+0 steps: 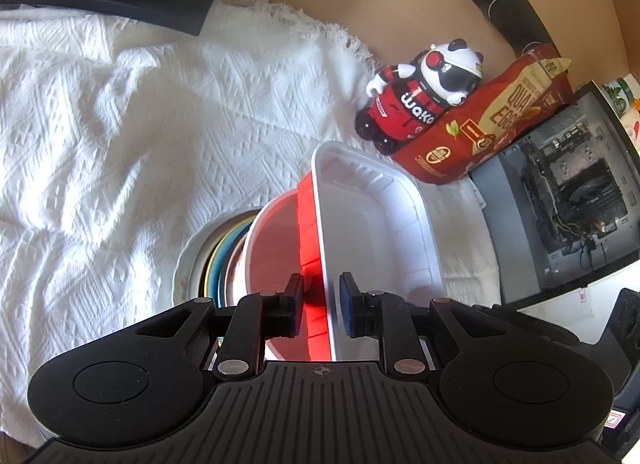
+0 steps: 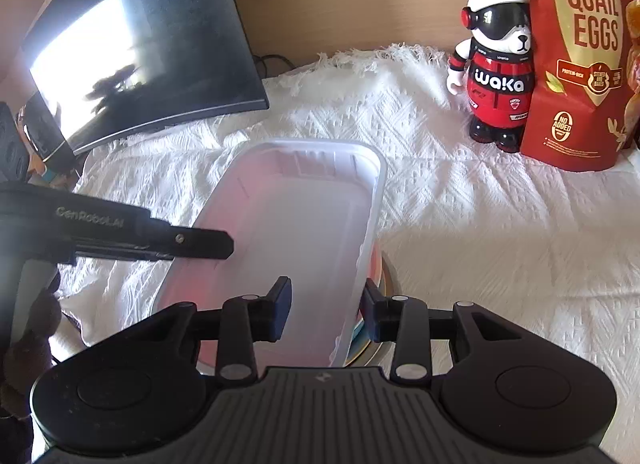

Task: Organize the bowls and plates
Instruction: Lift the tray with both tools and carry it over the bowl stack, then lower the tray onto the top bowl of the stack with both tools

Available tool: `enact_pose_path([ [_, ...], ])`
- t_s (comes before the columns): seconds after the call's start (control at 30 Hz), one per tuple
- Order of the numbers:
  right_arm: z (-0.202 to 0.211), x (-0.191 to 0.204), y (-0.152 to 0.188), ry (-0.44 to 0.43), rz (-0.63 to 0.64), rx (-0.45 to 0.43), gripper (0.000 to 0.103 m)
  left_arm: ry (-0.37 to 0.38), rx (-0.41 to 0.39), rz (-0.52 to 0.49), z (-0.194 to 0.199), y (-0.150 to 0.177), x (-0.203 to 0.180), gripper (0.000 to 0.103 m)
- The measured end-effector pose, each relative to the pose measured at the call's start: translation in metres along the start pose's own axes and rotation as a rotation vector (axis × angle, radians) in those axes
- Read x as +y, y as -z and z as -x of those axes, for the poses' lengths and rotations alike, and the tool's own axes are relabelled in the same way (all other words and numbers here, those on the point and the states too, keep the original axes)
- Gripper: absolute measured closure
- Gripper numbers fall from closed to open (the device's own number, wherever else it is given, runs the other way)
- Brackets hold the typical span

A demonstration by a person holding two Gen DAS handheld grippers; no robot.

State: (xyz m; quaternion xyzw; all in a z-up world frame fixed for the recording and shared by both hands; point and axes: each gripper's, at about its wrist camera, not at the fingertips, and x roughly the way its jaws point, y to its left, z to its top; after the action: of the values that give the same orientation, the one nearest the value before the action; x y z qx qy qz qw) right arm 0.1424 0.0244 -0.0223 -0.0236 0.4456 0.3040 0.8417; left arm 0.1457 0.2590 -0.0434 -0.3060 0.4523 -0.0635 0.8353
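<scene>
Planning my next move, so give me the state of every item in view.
tray: empty, lying on the bowl
bowl: upright on the plates, under the tray
plates: stacked
left gripper: straddles the tray wall and bowl rim; grip unclear
right gripper: open, tray wall between its jaws
monitor: dark
bag: upright
panda: standing
</scene>
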Motion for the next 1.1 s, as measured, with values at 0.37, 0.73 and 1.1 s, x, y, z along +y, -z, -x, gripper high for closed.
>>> enact_pose_path([
  [0.37, 0.014, 0.008, -0.007, 0.001, 0.035, -0.032, 0.065, -0.005, 0.029, 0.023, -0.002, 0.007, 0.008, 0.083],
  [0.73, -0.007, 0.019, -0.008, -0.026, 0.027, 0.000, 0.065, -0.022, -0.016, 0.075, 0.004, -0.005, 0.026, 0.083],
  [1.1, -0.009, 0.018, -0.010, -0.048, 0.012, 0.020, 0.065, -0.019, -0.009, 0.057, 0.009, 0.001, 0.020, 0.082],
])
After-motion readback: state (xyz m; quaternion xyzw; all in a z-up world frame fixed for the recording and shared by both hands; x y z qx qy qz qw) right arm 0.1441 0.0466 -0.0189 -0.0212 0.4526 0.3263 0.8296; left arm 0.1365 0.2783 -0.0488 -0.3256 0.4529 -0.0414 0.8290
